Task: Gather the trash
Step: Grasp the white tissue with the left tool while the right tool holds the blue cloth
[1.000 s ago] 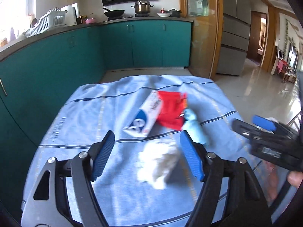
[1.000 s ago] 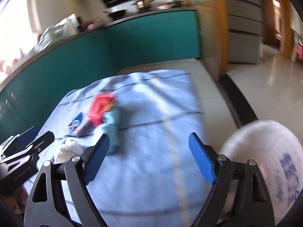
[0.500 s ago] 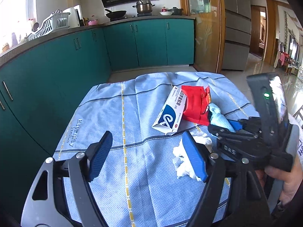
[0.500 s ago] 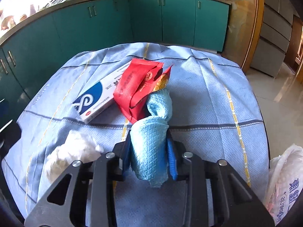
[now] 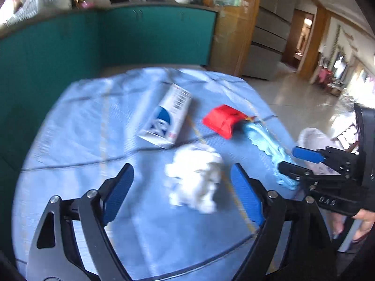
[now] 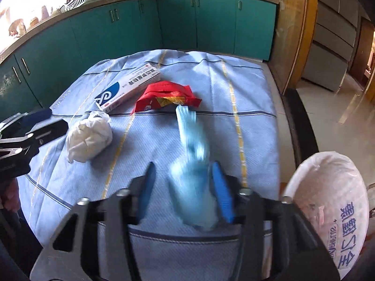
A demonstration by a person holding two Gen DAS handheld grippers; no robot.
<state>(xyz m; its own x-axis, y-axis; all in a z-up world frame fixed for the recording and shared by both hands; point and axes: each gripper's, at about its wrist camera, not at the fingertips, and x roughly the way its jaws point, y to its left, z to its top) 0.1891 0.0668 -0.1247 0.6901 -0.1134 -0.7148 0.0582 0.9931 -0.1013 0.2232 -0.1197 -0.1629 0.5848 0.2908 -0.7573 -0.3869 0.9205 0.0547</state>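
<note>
On the blue striped tablecloth (image 6: 255,126) lie a crumpled white tissue (image 5: 196,180) (image 6: 89,138), a white-and-blue carton (image 5: 166,119) (image 6: 129,86) and a red wrapper (image 5: 222,120) (image 6: 166,96). My right gripper (image 6: 185,194) holds a light blue cloth (image 6: 194,171) between its blue pads, the jaws part open around it; the cloth trails toward the red wrapper. It also shows in the left wrist view (image 5: 269,149). My left gripper (image 5: 182,196) is open, its fingers either side of the tissue, just short of it.
A white plastic bag (image 6: 332,213) with blue print sits off the table's right edge, also seen in the left wrist view (image 5: 314,140). Teal kitchen cabinets (image 6: 140,30) curve behind and to the left. A fridge (image 6: 332,42) and tiled floor lie to the right.
My right gripper closed on the blue cloth and pulled it back toward the bag, off the red wrapper. My left gripper swung right so the tissue lies between its fingers.
</note>
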